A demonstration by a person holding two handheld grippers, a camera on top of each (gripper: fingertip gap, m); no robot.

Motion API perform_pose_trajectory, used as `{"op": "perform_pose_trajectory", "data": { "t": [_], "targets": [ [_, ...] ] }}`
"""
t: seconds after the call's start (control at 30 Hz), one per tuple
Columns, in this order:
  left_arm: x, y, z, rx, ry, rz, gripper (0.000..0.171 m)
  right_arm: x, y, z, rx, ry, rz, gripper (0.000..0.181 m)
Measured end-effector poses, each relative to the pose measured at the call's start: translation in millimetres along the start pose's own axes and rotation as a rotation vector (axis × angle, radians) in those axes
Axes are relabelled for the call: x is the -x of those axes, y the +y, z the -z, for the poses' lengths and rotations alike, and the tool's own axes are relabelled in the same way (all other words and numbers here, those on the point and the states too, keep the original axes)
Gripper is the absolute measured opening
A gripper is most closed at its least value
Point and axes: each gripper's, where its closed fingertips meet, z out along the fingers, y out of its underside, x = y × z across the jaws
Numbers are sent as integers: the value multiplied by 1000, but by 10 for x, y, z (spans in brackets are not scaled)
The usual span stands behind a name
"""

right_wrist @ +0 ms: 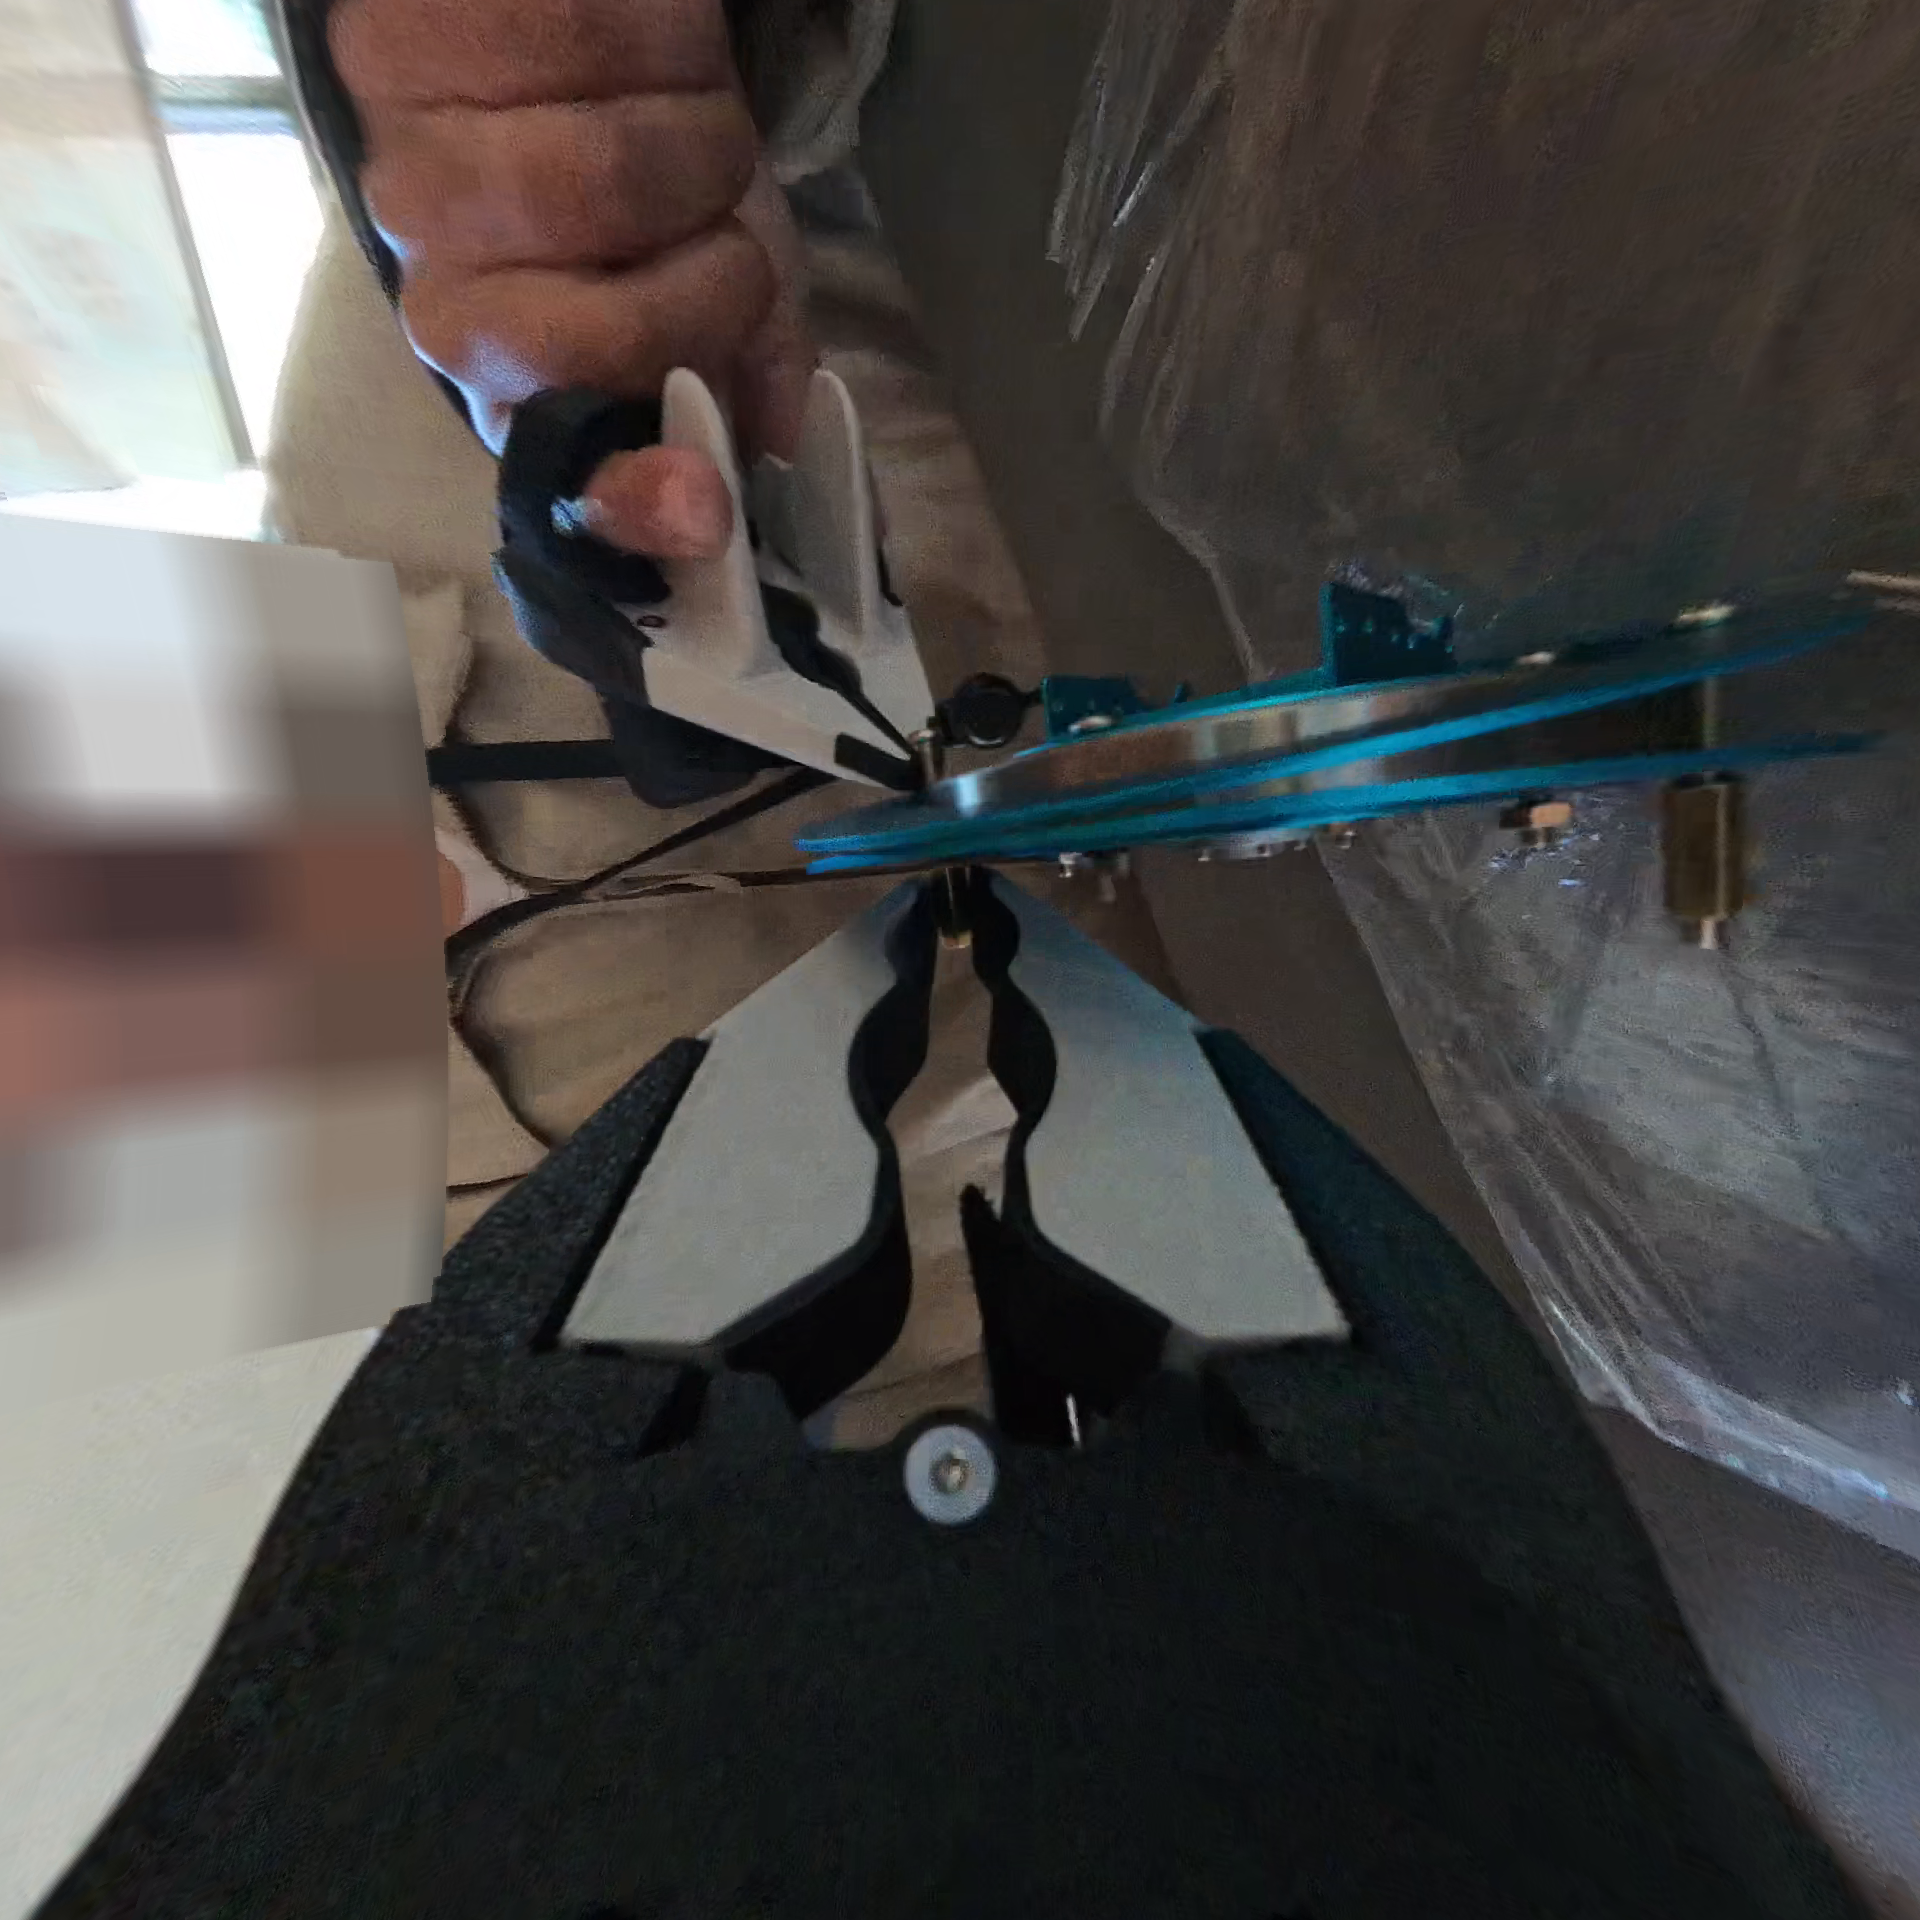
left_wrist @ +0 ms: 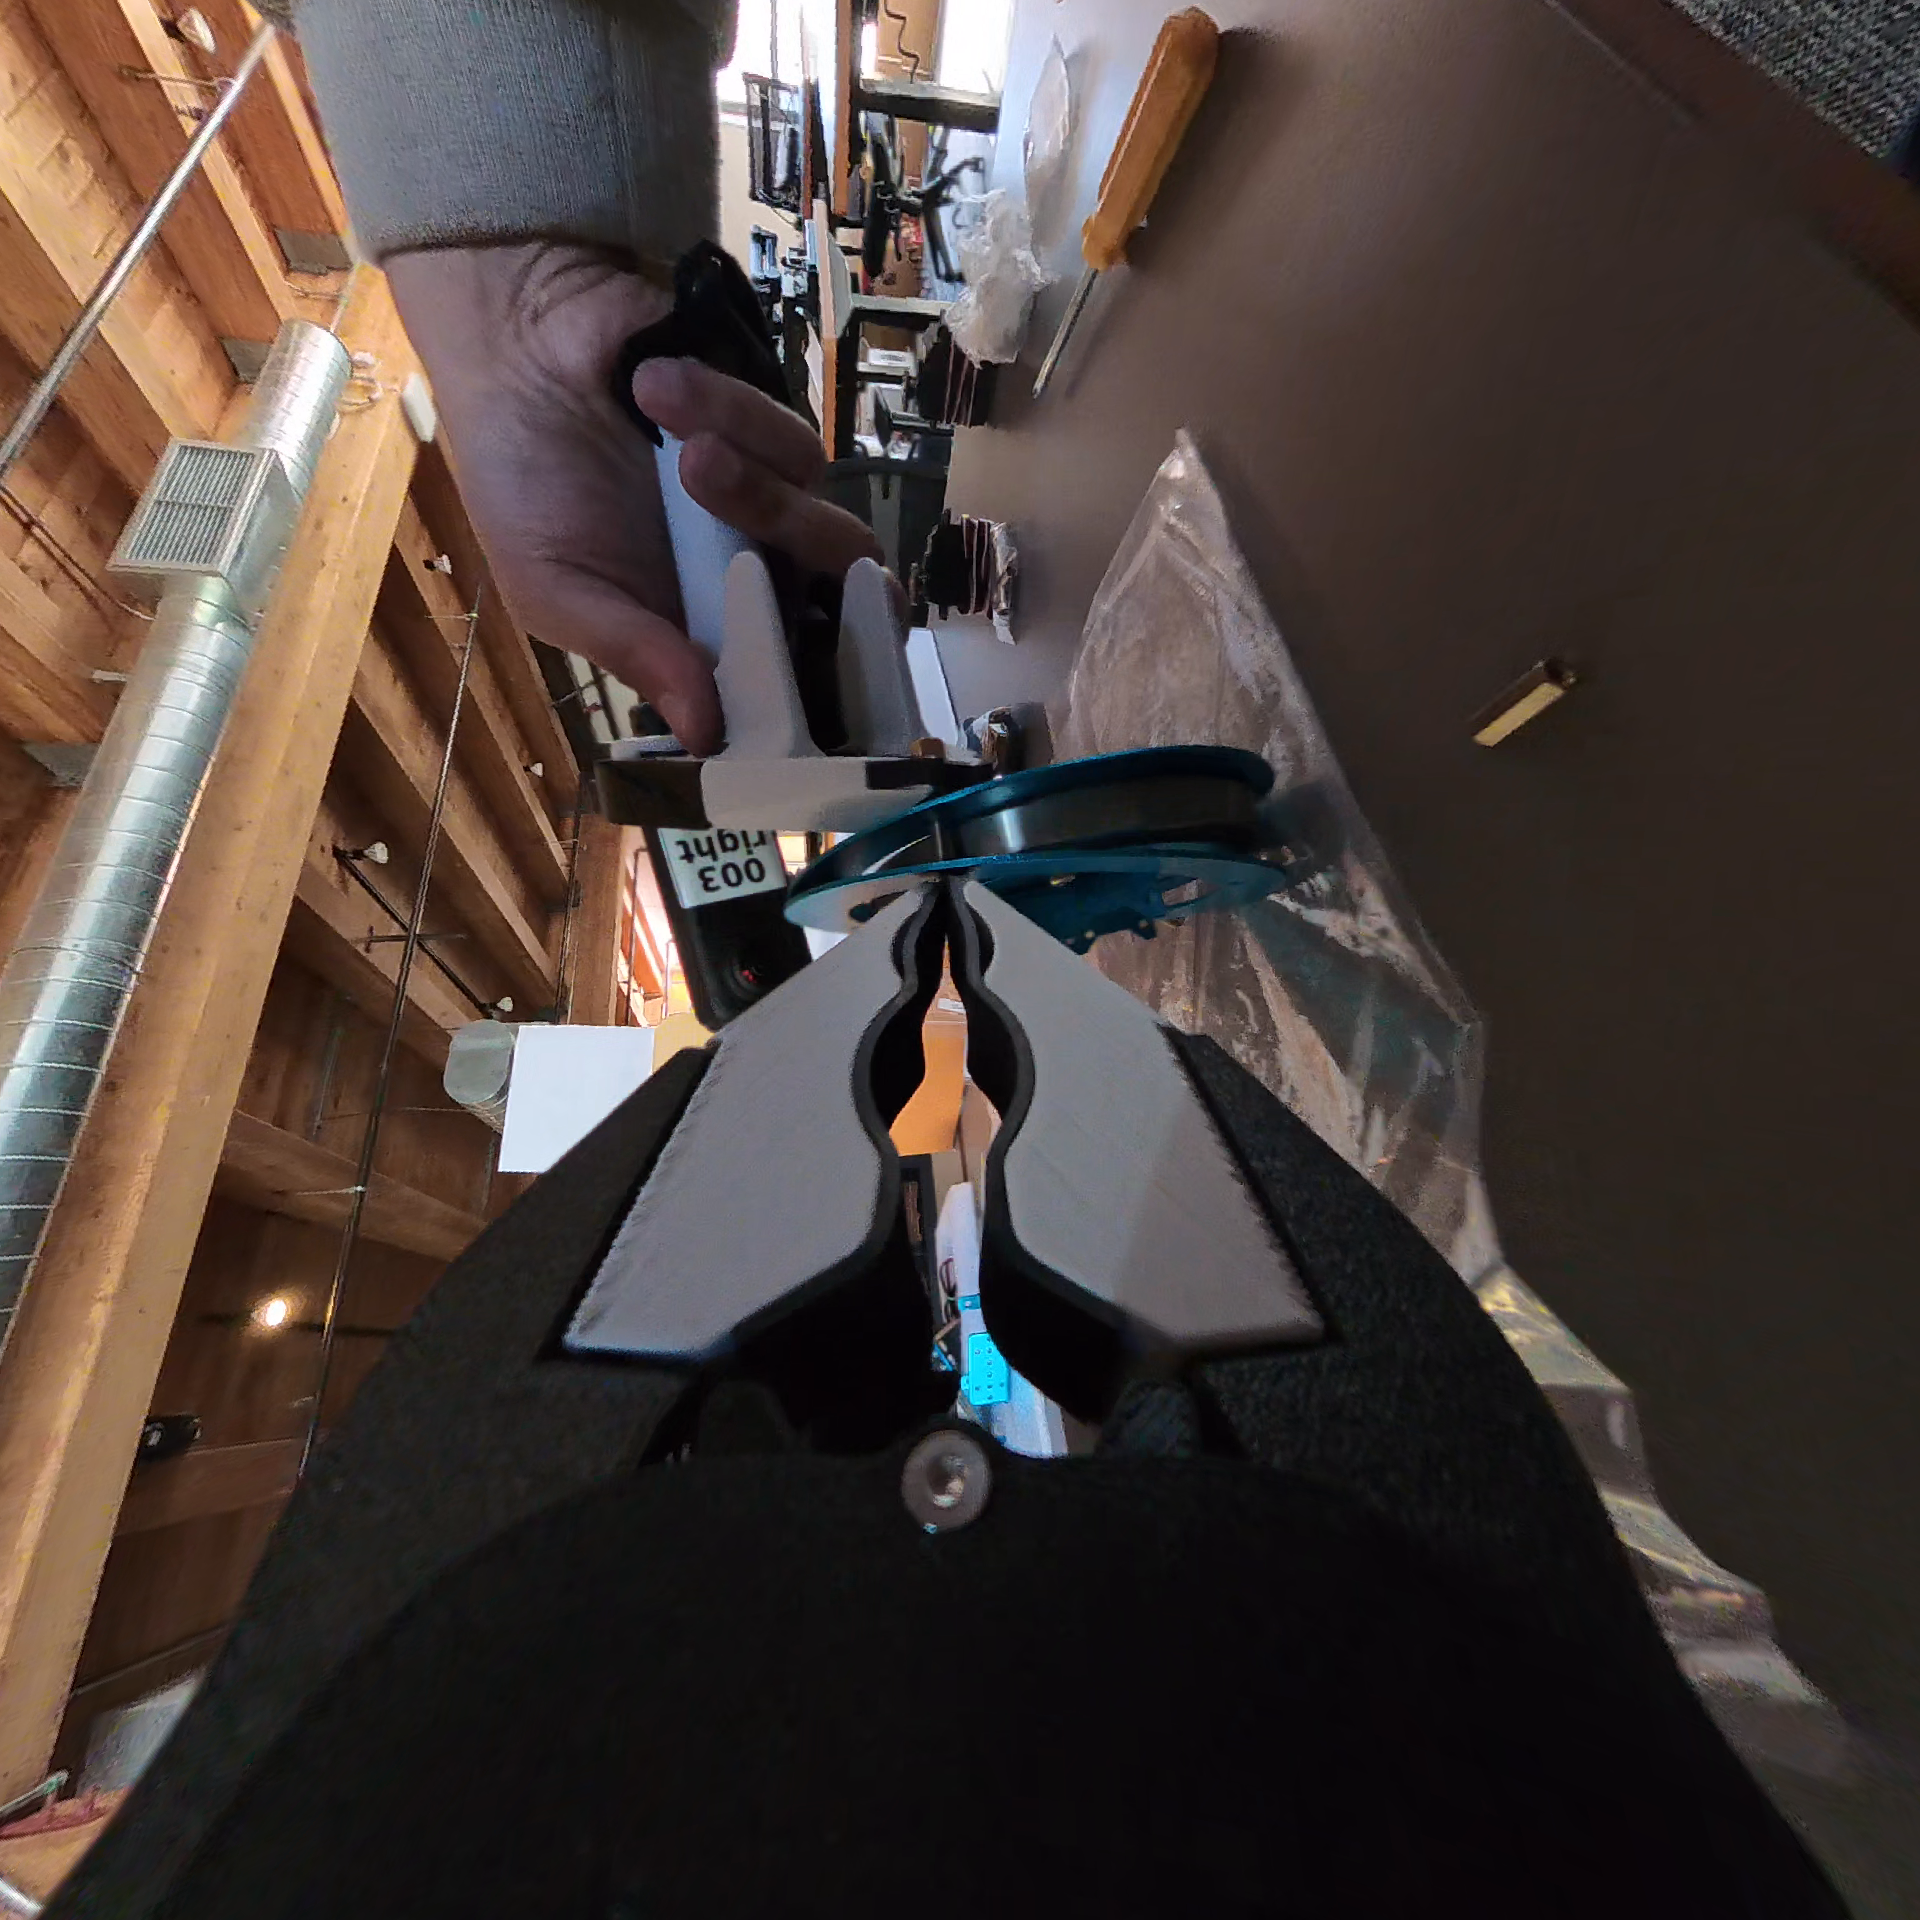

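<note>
Fingers of both grippers pinch the blue disc assembly (left_wrist: 1039, 831) from opposite faces: left gripper (left_wrist: 943, 899) on a screw, right gripper (right_wrist: 954, 914) clamping a brass standoff (right_wrist: 954, 914), above the tabletop (left_wrist: 1558, 416).

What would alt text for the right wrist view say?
The right gripper pinches a brass post under stacked blue discs; the left gripper grips a screw from above, beside a plastic bag.
</note>
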Motion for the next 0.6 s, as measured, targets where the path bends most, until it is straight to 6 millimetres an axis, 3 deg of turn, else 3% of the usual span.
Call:
{"op": "perform_pose_trajectory", "data": {
  "t": [0.13, 0.23, 0.27, 0.37, 0.5, 0.6],
  "targets": [
    [-36, -1, 3, -28, 53, 75, 0, -47, -10, -10, -8, 79, 98, 4],
    [31, -27, 58, -109, 120, 255, 0, -14, -7, -19, -16, 156, 185, 5],
    [55, -24, 82, -131, 162, 347, 0, 14, -10, -22, -25, 154, 191, 4],
    [36, 57, 81, -142, 340, 649, 24, 51, -40, 1, -63, 136, 207, 4],
    [-25, 68, 43, -205, 579, 1077, 22, 39, -96, 58, -123, 169, 304, 4],
    [40, 24, 46, -302, 724, 1367, 19, 11, -126, 90, -163, 339, 459, 4]
  ]
}}
